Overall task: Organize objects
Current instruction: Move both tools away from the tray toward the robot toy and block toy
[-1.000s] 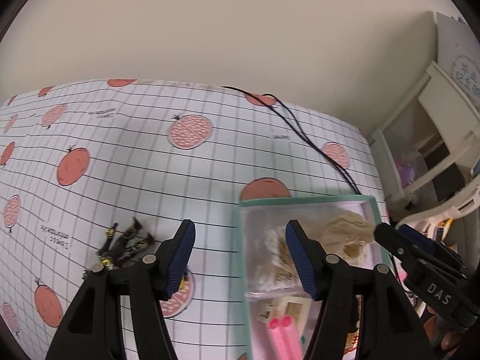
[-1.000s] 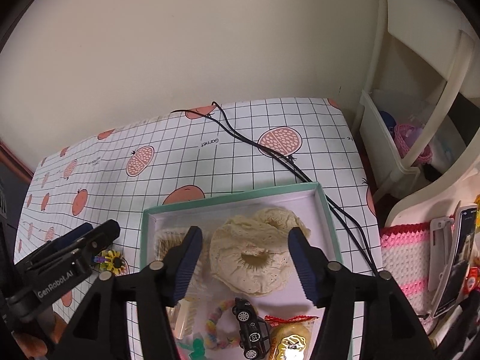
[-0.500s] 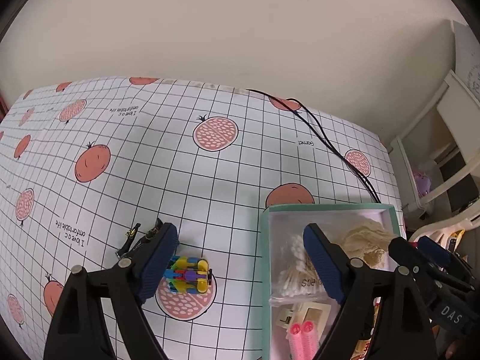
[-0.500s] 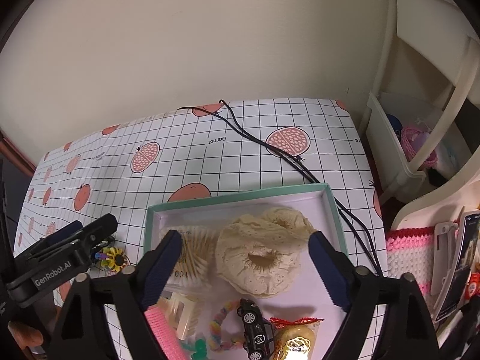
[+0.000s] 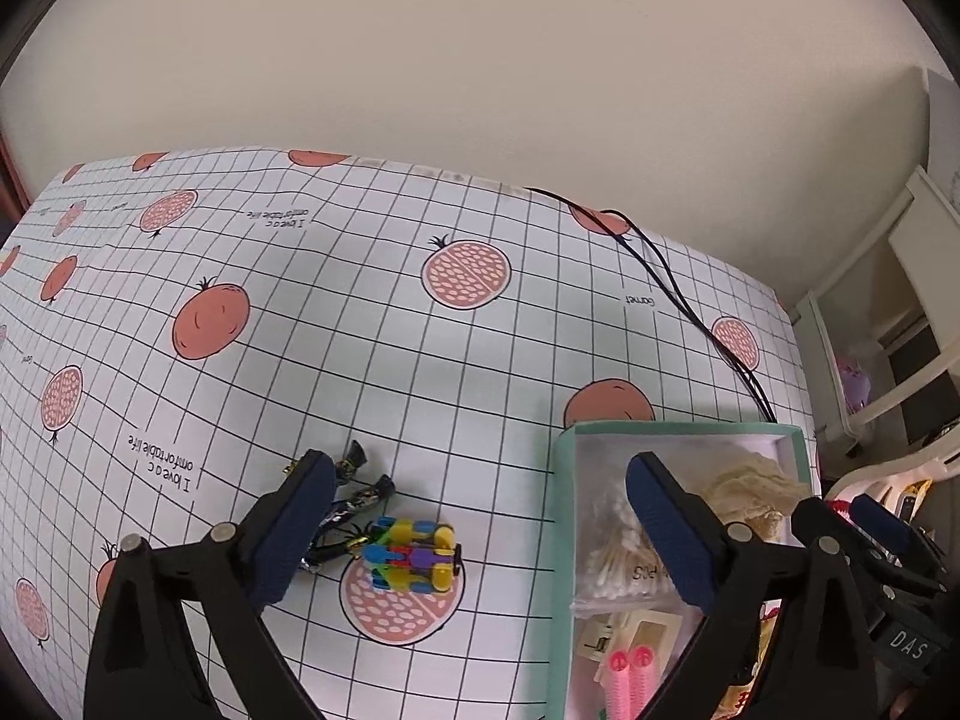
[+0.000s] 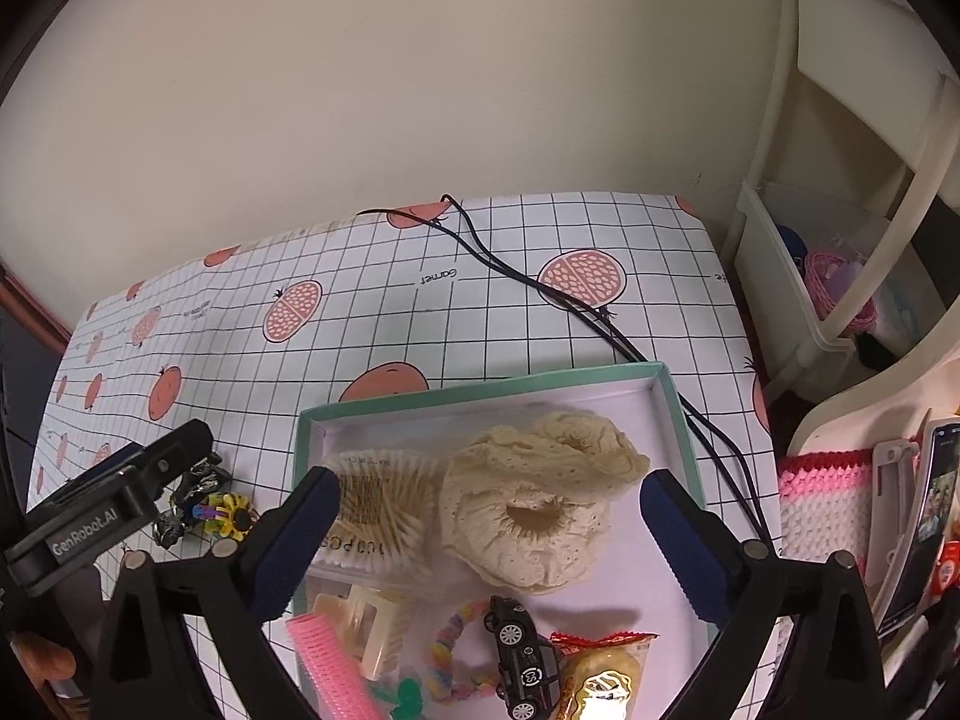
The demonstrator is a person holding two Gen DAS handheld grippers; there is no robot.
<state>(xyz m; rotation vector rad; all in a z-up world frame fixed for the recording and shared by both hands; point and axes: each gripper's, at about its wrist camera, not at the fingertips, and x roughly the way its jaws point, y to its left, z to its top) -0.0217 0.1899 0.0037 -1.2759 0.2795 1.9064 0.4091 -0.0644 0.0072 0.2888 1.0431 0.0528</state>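
A teal box (image 6: 675,414) on the pomegranate-print tablecloth (image 5: 360,360) holds a cream lace piece (image 6: 528,498), a pack of cotton swabs (image 6: 378,504), a pink roller (image 6: 330,666), a bead bracelet (image 6: 444,648), a black toy car (image 6: 522,654) and a snack packet (image 6: 600,672). My right gripper (image 6: 489,540) hangs over the box with its jaws opening; the lace piece lies below them, untouched. Left of the box lie a colourful block toy (image 5: 411,555) and dark foil candies (image 5: 351,507). My left gripper (image 5: 480,531) hovers there, its jaws opening, with the toy lying untouched between them.
A black cable (image 6: 540,288) runs from the back wall past the box's right side. A cream shelf unit (image 6: 798,312) stands right of the table. A pink and white crochet piece (image 6: 822,504) and a phone (image 6: 930,528) sit at the near right.
Both grippers' jaws have spread much wider. The left gripper has shifted left, away from the box, and the block toy has come into view between its fingers.
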